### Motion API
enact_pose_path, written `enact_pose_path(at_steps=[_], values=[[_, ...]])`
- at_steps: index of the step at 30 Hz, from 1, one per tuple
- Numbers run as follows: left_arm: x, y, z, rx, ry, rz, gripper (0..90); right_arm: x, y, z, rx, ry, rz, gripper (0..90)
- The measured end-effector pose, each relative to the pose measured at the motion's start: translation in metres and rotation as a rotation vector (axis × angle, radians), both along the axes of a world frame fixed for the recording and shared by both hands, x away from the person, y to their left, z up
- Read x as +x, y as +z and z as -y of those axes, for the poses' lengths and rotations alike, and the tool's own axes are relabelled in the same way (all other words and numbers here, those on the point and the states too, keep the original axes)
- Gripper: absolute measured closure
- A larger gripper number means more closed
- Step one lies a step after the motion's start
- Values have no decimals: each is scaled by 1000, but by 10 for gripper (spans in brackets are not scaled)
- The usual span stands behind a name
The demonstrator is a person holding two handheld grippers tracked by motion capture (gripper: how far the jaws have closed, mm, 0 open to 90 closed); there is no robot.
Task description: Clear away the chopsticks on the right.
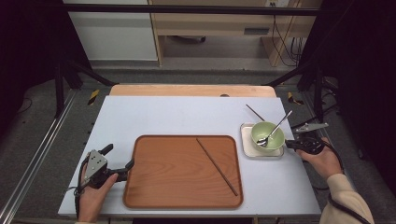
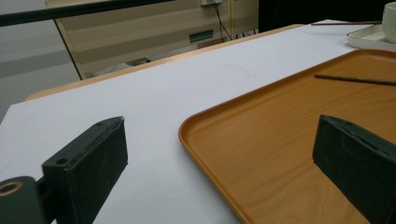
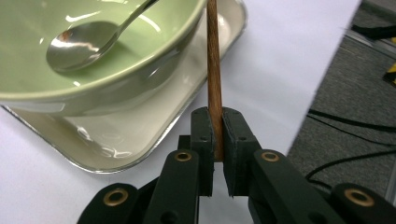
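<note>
My right gripper (image 3: 215,114) is shut on the near end of a brown chopstick (image 3: 212,56), which runs up past the rim of a green bowl (image 3: 93,70). A metal spoon (image 3: 79,44) rests in that bowl, and the bowl stands on a small silver tray (image 3: 140,135). In the high view the right gripper (image 1: 287,143) is at the small tray's (image 1: 246,148) right edge, and the chopstick's far end (image 1: 254,112) pokes out behind the bowl (image 1: 267,134). A second chopstick (image 1: 217,166) lies slantwise on the brown wooden tray (image 1: 159,186). My left gripper (image 1: 119,156) stands open across that tray's left rim (image 2: 205,140).
The white table sheet (image 1: 187,116) ends close to the right of the small tray. Beyond that edge are grey floor and black cables (image 3: 355,126). Dark frame posts (image 1: 317,88) stand at both far corners. Bare sheet lies behind the wooden tray.
</note>
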State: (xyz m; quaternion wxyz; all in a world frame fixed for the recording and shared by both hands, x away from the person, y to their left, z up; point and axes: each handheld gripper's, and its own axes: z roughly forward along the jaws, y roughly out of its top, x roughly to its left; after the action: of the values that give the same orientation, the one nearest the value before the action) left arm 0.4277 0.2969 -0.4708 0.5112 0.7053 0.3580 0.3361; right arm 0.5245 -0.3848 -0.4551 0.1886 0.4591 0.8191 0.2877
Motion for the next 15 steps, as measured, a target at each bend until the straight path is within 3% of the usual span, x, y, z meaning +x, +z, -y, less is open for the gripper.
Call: enact_pose_path(at_steps=[7,15], values=[[0,2,-1,-6,3,7,29,-9,20,9,10,-135,37,845],[-1,5,-6,-26,12,23,28,-20,45,12,-56,-280,102,845]])
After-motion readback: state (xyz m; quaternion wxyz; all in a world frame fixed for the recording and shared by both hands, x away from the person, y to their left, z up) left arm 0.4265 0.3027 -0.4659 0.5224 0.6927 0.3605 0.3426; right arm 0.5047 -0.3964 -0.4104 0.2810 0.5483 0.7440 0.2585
